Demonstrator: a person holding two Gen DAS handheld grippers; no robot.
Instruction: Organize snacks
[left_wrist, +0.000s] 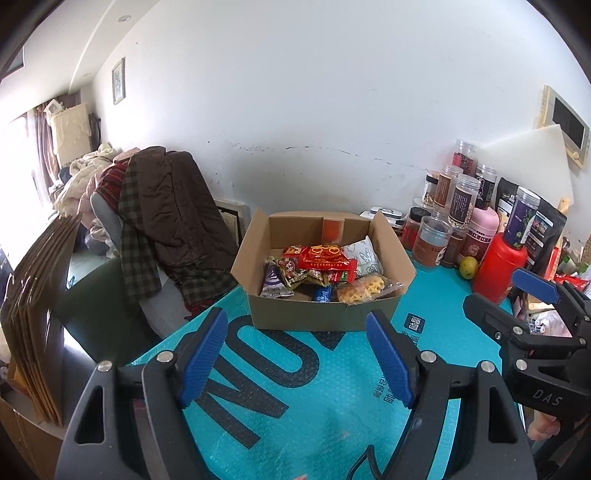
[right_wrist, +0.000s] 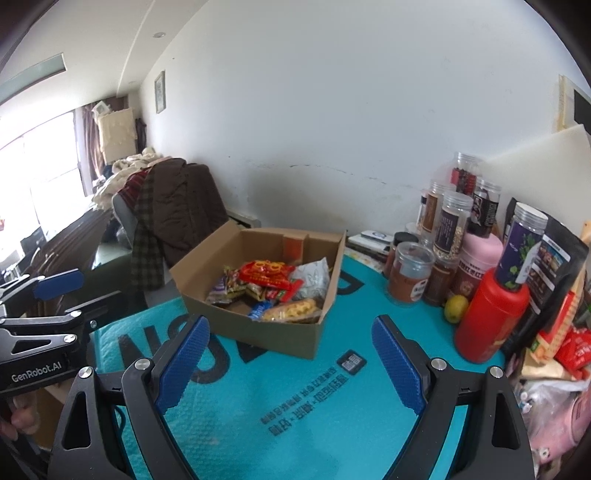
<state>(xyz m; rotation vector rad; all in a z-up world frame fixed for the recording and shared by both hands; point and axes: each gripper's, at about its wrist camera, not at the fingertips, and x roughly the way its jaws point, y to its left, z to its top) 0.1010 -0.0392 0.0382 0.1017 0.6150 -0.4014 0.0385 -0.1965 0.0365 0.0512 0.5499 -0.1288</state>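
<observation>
An open cardboard box (left_wrist: 295, 314) stands on the teal mat (left_wrist: 295, 406); it also shows in the right wrist view (right_wrist: 273, 338). Inside lie several snack packets: a red packet (left_wrist: 321, 258), a purple packet (left_wrist: 275, 282), a white packet (left_wrist: 364, 256) and a clear bag of yellow snacks (left_wrist: 364, 290). My left gripper (left_wrist: 295, 339) is open and empty, held in front of the box. My right gripper (right_wrist: 290, 347) is open and empty, near the box's front right corner. It also shows at the right of the left wrist view (left_wrist: 532, 295).
Several jars (right_wrist: 410, 273), a red bottle (right_wrist: 487, 321), a pink bottle (right_wrist: 480, 258), a lime (right_wrist: 455, 308) and dark pouches crowd the right side. More snack packets (right_wrist: 572, 350) lie at far right. A chair with a brown jacket (left_wrist: 166, 206) stands left.
</observation>
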